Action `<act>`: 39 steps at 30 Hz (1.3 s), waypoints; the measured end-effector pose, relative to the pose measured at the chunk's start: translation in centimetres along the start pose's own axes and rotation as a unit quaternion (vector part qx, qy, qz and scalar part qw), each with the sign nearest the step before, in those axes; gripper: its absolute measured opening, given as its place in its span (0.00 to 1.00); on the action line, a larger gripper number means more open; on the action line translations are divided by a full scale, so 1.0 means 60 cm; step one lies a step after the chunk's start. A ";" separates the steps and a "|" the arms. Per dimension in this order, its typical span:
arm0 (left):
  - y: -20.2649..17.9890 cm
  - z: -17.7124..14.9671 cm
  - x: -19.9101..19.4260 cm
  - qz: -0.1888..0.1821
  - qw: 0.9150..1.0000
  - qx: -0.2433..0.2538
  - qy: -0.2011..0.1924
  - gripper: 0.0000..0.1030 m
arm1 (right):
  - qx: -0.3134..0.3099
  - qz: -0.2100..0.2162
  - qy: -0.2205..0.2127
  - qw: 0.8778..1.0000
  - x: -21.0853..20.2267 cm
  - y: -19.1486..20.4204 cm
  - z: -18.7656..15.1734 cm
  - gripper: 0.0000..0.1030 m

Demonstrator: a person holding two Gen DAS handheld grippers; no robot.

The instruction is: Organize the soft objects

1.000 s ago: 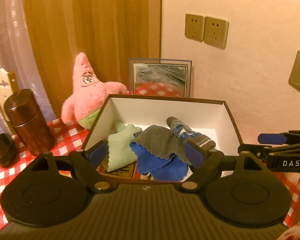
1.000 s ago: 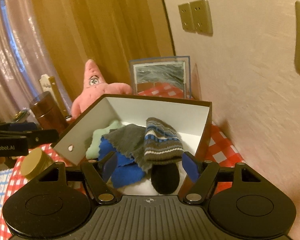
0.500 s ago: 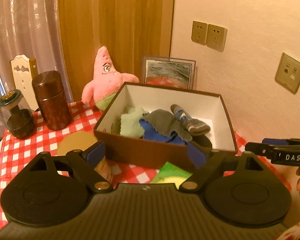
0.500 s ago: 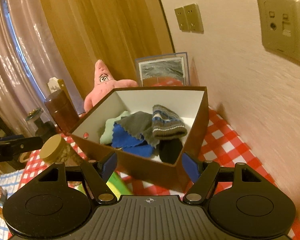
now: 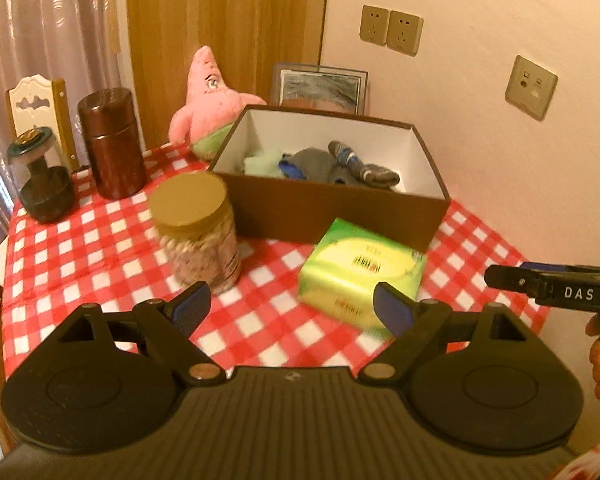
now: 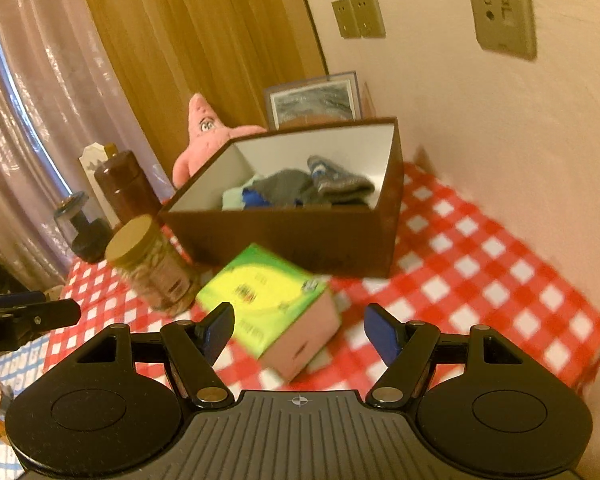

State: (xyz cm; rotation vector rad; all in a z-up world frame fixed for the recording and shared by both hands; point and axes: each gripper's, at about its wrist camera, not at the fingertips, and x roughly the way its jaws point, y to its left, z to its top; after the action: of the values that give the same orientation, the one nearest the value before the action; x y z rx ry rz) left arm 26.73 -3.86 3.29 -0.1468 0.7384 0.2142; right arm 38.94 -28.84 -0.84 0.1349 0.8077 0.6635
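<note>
- Left gripper: fingers spread wide, nothing between them, hovering over the checked tablecloth at lower centre of the left view.
- Right gripper: also wide apart and empty, low centre of the right view, with the green tissue pack just beyond its tips.
- Soft stuff sits in the brown box, centre frame: grey cloth, blue cloth, pale green cloth, striped sock.
- Pink star plush is outside the box, upper centre, leaning against its far left corner. I judge it's the one soft item left.
- Risk: reaching for the plush means passing the gold-lid jar and brown canister; a wide finger could clip and tip either.
- Risk: pulling the plush may nudge the box, or knock the picture frame propped behind it.
- Risk: plush is bulky; a shallow pinch could slip.
</note>
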 end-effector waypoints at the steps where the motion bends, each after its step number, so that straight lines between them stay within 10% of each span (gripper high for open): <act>1: 0.008 -0.009 -0.009 -0.001 1.000 0.000 0.001 0.85 | 0.002 -0.002 0.001 1.000 -0.007 0.012 -0.012 0.69; 19: 0.122 -0.171 -0.174 -0.018 0.999 0.031 0.013 0.85 | -0.001 -0.025 0.034 0.999 -0.111 0.236 -0.216 0.69; 39: 0.149 -0.244 -0.239 -0.021 0.999 0.018 0.036 0.84 | -0.012 -0.023 0.069 0.997 -0.152 0.288 -0.257 0.69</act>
State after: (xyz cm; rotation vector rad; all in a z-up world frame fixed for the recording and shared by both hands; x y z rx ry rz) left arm 4.70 -0.28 1.81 -0.1371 0.8104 0.1567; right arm 14.86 -22.62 0.29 0.0493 0.9323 0.6444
